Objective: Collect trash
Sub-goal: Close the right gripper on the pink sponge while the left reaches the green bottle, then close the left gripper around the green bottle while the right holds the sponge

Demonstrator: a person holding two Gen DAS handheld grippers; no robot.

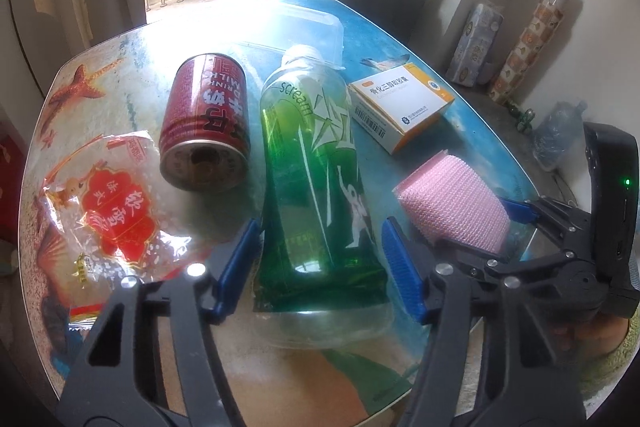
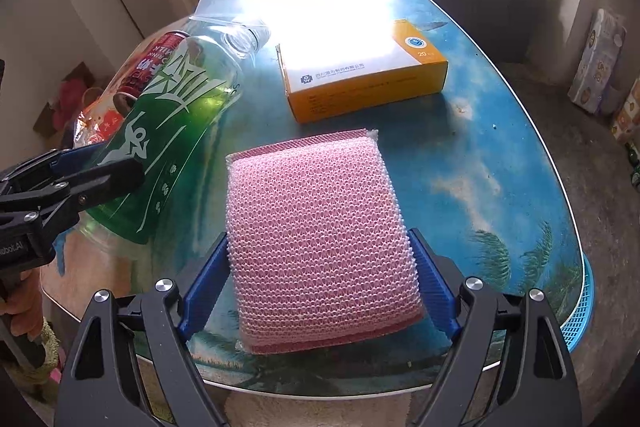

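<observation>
A green "scream" plastic bottle (image 1: 316,187) lies on the glass table (image 1: 400,39), its base between the blue pads of my left gripper (image 1: 320,267). The pads flank it with small gaps, so the gripper is open. My right gripper (image 2: 320,279) has its pads pressed against both sides of a pink mesh sponge (image 2: 320,227), shut on it. The sponge also shows in the left wrist view (image 1: 456,203), as does the right gripper (image 1: 520,211). The bottle (image 2: 168,131) and the left gripper (image 2: 80,171) show at the left of the right wrist view.
A red milk-drink can (image 1: 204,123) lies left of the bottle. A crinkled clear and red wrapper (image 1: 112,219) lies further left. An orange and white medicine box (image 1: 400,103) (image 2: 360,75) sits behind the sponge. A clear plastic container (image 1: 312,27) is at the back.
</observation>
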